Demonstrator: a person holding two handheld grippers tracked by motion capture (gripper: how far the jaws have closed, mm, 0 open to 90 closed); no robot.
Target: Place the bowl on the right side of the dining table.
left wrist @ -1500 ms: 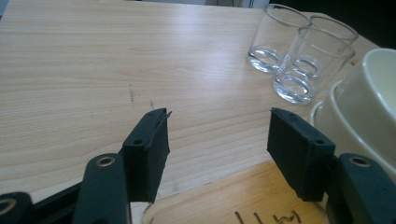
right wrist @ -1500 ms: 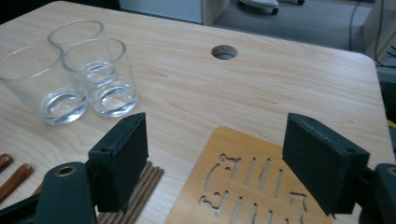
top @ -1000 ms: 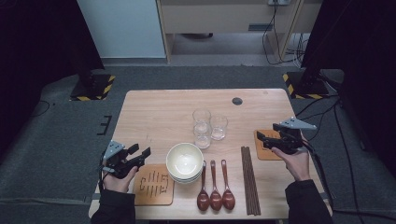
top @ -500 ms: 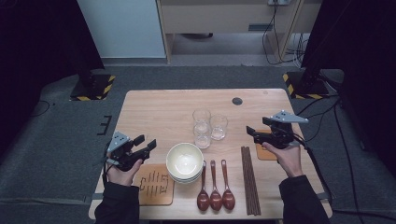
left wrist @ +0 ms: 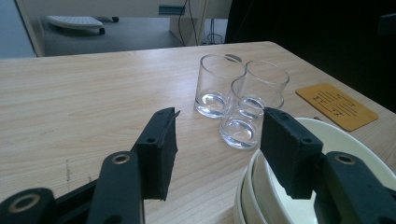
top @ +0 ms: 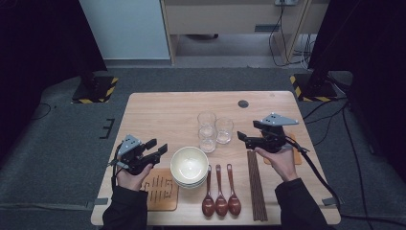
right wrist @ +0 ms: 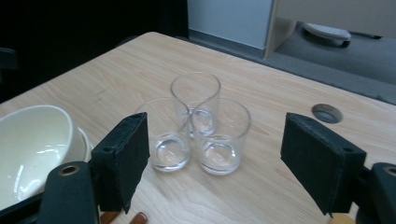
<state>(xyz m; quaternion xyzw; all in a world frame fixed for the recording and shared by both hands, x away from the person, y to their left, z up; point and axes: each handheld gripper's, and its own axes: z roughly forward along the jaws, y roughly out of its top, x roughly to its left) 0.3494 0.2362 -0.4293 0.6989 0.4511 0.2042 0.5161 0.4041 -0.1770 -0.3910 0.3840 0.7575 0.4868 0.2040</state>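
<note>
Three clear glasses point(top: 214, 130) stand bunched at mid-table, also seen in the left gripper view point(left wrist: 238, 100) and the right gripper view point(right wrist: 196, 121). A stack of cream bowls point(top: 189, 166) sits in front of them. My left gripper point(top: 159, 148) hovers left of the bowls, pointing toward bowls and glasses; its jaws point(left wrist: 222, 119) have just been closing a little but stand open, nothing between them. My right gripper point(top: 242, 138) hovers right of the glasses, aimed at them, wide open point(right wrist: 217, 123) and holding nothing.
Three brown spoons point(top: 220, 191) and a bundle of dark chopsticks point(top: 256, 184) lie near the front edge. One wooden coaster point(top: 162, 192) lies by the left hand, another point(top: 298, 156) partly under the right hand. A round cable hole point(top: 243, 103) is at the back.
The right gripper has moved left off the right coaster toward the glasses. The left gripper has shifted right and slightly up toward the bowls, its jaws a bit narrower.
</note>
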